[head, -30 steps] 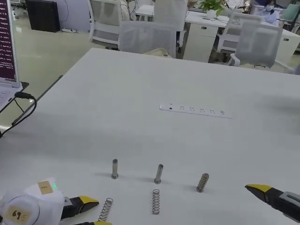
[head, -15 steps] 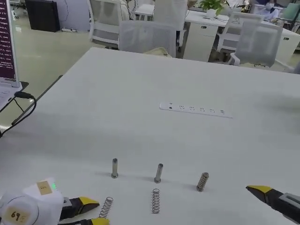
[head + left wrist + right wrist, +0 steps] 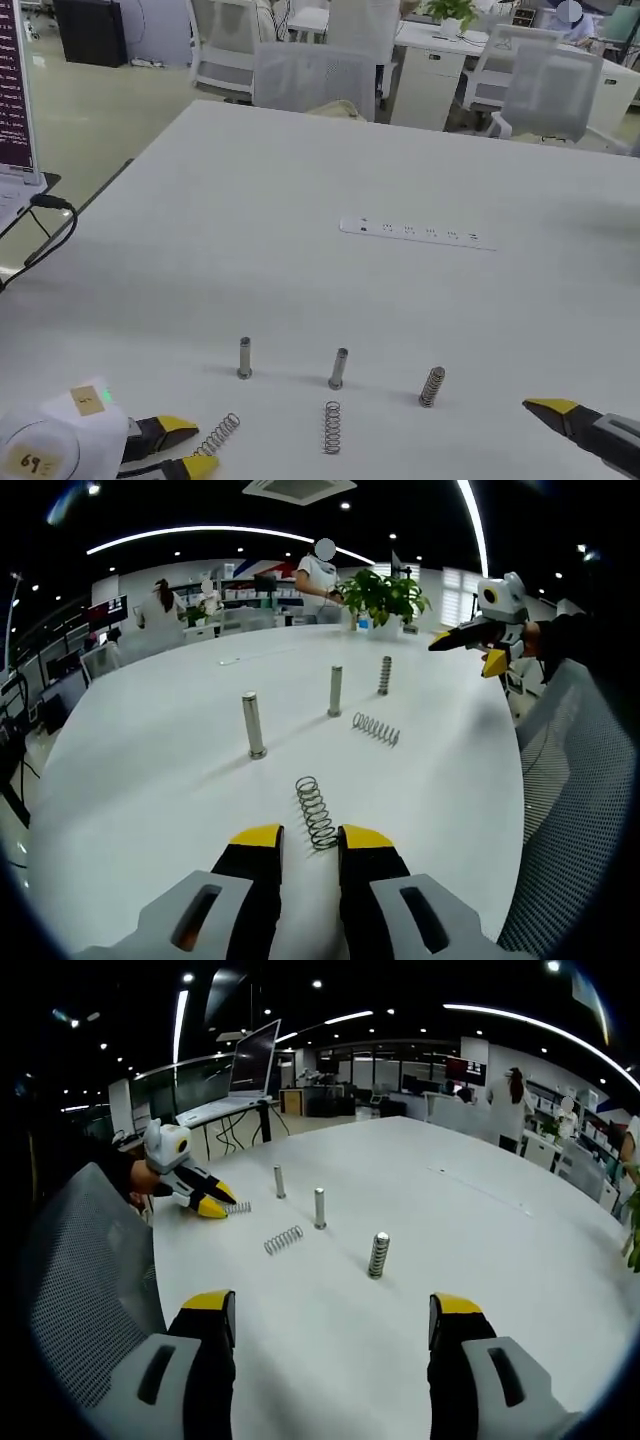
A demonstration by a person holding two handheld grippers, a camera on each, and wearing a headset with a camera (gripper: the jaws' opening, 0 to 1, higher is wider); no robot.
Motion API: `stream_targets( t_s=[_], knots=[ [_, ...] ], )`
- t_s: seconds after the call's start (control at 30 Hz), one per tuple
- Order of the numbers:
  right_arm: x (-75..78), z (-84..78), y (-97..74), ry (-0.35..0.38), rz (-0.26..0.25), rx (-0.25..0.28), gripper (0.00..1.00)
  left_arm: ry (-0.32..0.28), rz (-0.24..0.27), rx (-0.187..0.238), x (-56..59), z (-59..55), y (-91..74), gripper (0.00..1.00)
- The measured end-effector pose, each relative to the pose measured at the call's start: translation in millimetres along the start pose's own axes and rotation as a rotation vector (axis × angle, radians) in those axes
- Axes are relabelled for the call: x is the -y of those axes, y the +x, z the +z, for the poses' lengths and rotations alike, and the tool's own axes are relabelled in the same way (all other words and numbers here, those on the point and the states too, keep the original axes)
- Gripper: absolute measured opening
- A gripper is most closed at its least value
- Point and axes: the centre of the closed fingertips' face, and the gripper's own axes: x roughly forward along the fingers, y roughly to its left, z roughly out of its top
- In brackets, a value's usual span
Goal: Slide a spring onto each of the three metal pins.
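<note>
Your right gripper (image 3: 333,1310) is hanging wide open and empty, while your left gripper (image 3: 310,835) is holding a narrow gap around the near end of a loose spring (image 3: 312,802), perhaps not yet gripping it. Pinching only that end is risking it flicking away before reaching the bare pin (image 3: 251,723) ahead-left of the tips. The spring is lying flat, its long axis pointing straight ahead of the jaws.

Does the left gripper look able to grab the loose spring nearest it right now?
Probably yes. The left gripper points straight at the spring, whose near end lies at the gap between its parted jaws, and nothing stands in the way.
</note>
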Motion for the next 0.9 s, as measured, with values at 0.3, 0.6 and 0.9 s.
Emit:
stream_targets(
  t_s=[0.3, 0.6, 0.9],
  knots=[
    [0.1, -0.1, 0.8, 0.001, 0.001, -0.006, 0.77, -0.004, -0.011, 0.01, 1.3, 0.0, 0.2, 0.06],
    [0.5, 2.6, -0.1, -0.007, 0.002, -0.004, 0.76, 0.007, -0.019, 0.009, 3.0, -1.1, 0.3, 0.03],
    [-1.4, 7.2, -1.6, -0.016, 0.003, 0.009, 0.75, 0.009, -0.028, 0.013, 4.5, 1.5, -2.6, 0.03]
  ],
)
